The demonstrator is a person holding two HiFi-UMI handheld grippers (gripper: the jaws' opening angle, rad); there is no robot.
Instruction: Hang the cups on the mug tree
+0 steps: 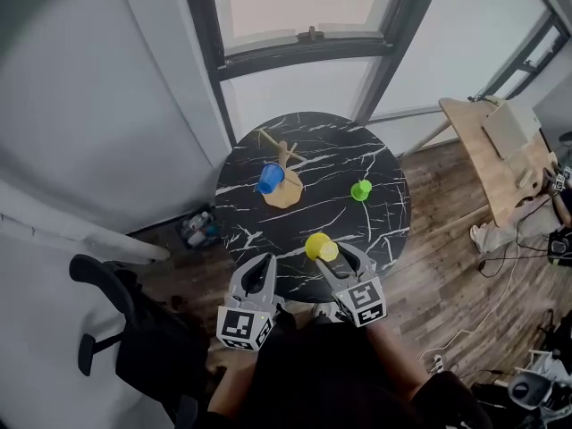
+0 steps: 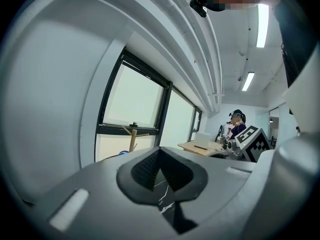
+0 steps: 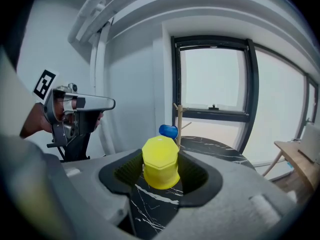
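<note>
Right gripper (image 3: pixel 160 176): closed on the yellow faceted plastic cup (image 3: pixel 160 161), one pad on each side of its body. Held over the near edge of the round black marble-patterned table (image 1: pixel 357 150), apparently clear of the top, presumably for the carry to the tree.
Left gripper (image 2: pixel 160 171): jaws together with nothing between them. Held at the near left, judged idle and out of the way.
Wooden mug tree (image 1: pixel 284 164): upright at the far left of the table top, pegs angled upward so that a hung cup stays on.
Blue cup (image 1: pixel 269 179): on a low left peg, tipped on its side, judged already hung.
Green cup (image 1: pixel 361 189): standing on the table right of the tree, well apart from both grippers, judged next in line.
Contents: nothing seen in any cup. Closed end of the yellow cup toward the right gripper view, mouth hidden. Inside of the green cup too small to tell.
</note>
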